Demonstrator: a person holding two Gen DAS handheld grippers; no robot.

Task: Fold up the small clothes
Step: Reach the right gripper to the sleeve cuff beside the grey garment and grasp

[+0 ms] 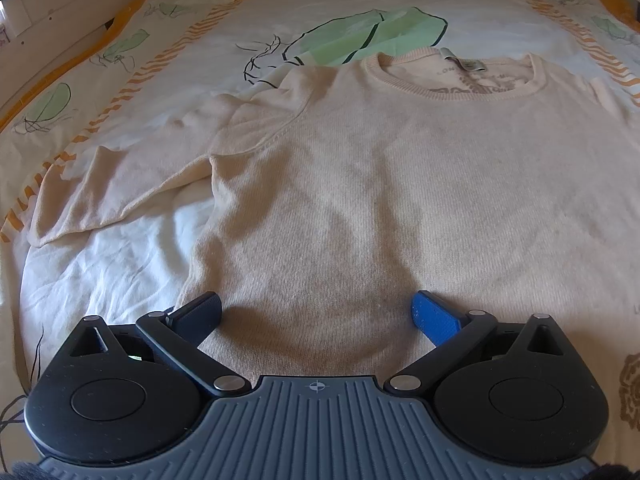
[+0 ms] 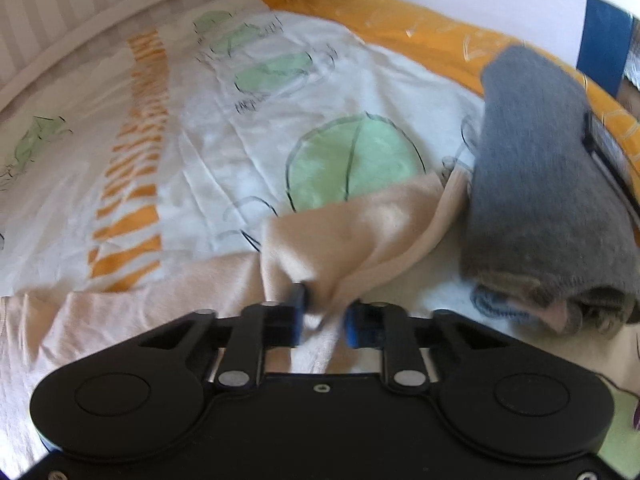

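A cream knit sweater [image 1: 380, 184] lies flat on the bed, neck hole away from me, its left sleeve [image 1: 120, 192] spread out to the left. My left gripper [image 1: 316, 312] is open over the sweater's lower body, jaws wide apart, holding nothing. In the right wrist view my right gripper [image 2: 322, 312] is shut on the sweater's right sleeve [image 2: 352, 232], which is lifted and bunched between the blue pads [image 2: 298, 312]. The rest of the sweater [image 2: 120, 320] lies to the left of it.
The bed cover [image 1: 340, 12] is white with green leaf prints and orange stripes. A folded grey garment [image 2: 540, 184] lies on the bed just right of the held sleeve. An orange sheet edge [image 2: 400, 28] and a white wall run behind.
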